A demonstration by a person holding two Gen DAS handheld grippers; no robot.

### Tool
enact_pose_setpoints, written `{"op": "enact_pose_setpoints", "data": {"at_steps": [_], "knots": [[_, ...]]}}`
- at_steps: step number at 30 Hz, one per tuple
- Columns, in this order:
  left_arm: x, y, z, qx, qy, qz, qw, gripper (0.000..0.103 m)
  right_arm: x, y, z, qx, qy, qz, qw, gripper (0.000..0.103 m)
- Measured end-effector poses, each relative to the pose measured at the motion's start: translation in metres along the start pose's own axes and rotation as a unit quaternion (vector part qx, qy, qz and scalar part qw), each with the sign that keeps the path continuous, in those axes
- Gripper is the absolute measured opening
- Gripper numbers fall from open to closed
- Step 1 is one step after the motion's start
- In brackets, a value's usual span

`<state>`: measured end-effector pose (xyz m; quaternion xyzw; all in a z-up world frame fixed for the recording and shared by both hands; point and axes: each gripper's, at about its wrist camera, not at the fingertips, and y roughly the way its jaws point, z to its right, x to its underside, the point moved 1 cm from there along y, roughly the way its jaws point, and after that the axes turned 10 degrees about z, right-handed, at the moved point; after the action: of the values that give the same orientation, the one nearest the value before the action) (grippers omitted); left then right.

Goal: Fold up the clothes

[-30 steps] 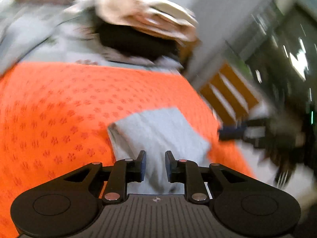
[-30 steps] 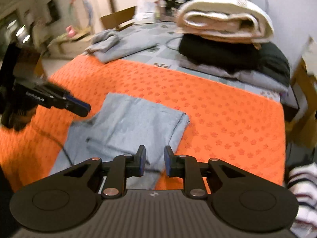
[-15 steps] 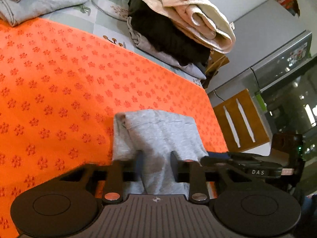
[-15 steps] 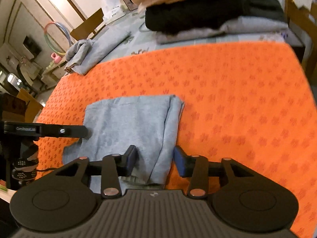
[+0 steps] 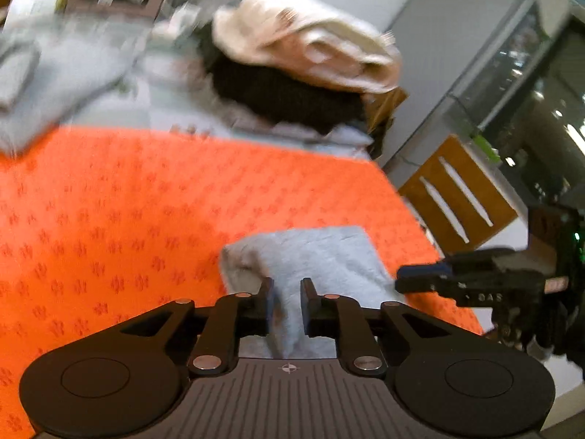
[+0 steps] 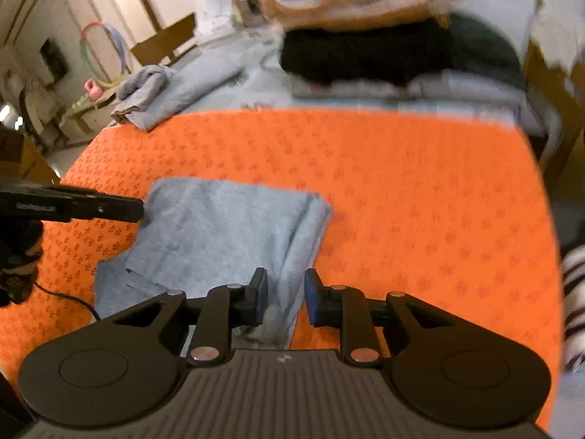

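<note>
A folded light grey garment [image 5: 310,256] [image 6: 226,234] lies on the orange patterned cloth [image 5: 109,201] [image 6: 402,190]. My left gripper [image 5: 287,301] hovers over the garment's near end, jaws a small gap apart with grey fabric showing between them; whether it pinches the fabric is unclear. My right gripper [image 6: 282,298] sits at the garment's right folded edge, jaws apart with fabric under the gap. The right gripper also shows at the right of the left wrist view [image 5: 475,281], and the left gripper at the left of the right wrist view [image 6: 73,206], touching the garment's left corner.
A pile of folded clothes, cream on black on grey [image 5: 303,73] [image 6: 384,36], stands at the table's far side. Another grey garment [image 6: 175,87] lies at the back left. A wooden chair [image 5: 457,201] stands by the right table edge. A cable [image 6: 69,300] trails at front left.
Both grippers have pulled back and tilted, so the views swung up. The left jaws have narrowed. The garment's far edge is now laid over into a shorter fold.
</note>
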<state>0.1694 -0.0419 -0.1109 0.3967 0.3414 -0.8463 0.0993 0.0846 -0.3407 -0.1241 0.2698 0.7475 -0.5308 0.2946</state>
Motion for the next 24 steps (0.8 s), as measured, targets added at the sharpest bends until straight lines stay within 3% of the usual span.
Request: {"op": "enact_pose_setpoints", "data": {"at_steps": [5,9,16,24], "knots": [[0.014,0.006,0.028,0.028,0.056,-0.021,0.9978,0.018,-0.003,0.001,-0.022,-0.033,-0.038,0.007,0.999,0.026],[0.035,0.025,0.030,-0.007,0.089,-0.059,0.9943,0.020,0.010,0.021,-0.020,-0.033,-0.052,-0.025,0.998,0.026],[0.008,0.016,0.029,0.009,0.057,-0.007,0.9983,0.025,-0.012,0.011,-0.021,-0.045,-0.050,0.003,0.998,0.027],[-0.002,0.043,0.010,-0.031,0.031,-0.023,0.9988,0.024,-0.028,0.040,-0.015,-0.046,-0.061,0.009,0.997,0.027]]}}
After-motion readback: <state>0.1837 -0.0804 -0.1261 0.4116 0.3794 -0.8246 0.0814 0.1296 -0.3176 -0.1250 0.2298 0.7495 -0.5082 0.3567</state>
